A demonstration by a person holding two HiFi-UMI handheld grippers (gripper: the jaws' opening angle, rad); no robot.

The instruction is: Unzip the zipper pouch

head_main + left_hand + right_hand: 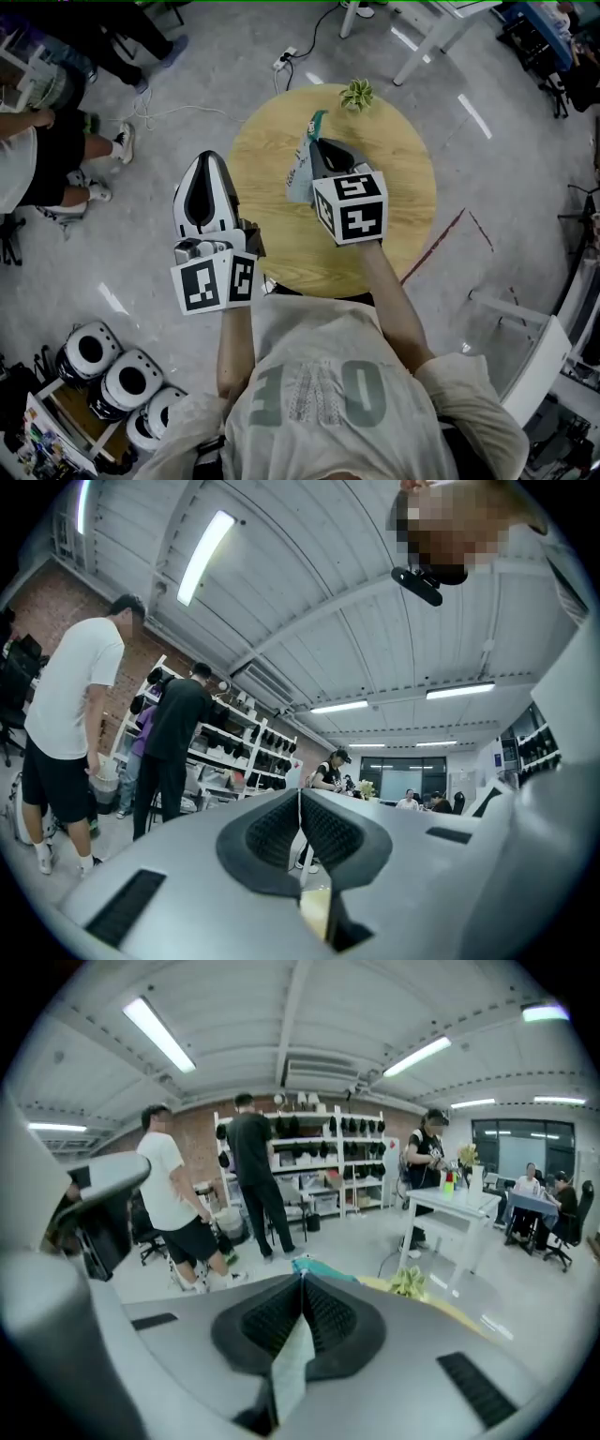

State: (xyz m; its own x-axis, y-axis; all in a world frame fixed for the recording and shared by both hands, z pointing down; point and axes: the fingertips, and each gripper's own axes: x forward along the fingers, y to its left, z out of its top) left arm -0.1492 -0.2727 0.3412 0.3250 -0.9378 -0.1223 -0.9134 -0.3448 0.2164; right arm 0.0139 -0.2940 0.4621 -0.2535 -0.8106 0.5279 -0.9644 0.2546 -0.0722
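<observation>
The zipper pouch (299,174), pale grey-blue with a teal tab at its top, hangs over the round wooden table (398,173). My right gripper (317,146) is shut on its upper edge. In the right gripper view the pale fabric of the pouch (291,1365) is pinched between the dark pads of the right gripper (303,1288), and a teal corner pokes out beyond the tips. My left gripper (207,163) hovers off the table's left edge. In its own view the left gripper (300,806) is shut with nothing between the pads and aims towards the ceiling.
A small potted plant (356,94) stands at the table's far edge. People (52,141) stand on the floor to the left. White helmets (112,375) sit on a rack at the lower left. White table legs (427,42) and a power strip (284,61) lie beyond the table.
</observation>
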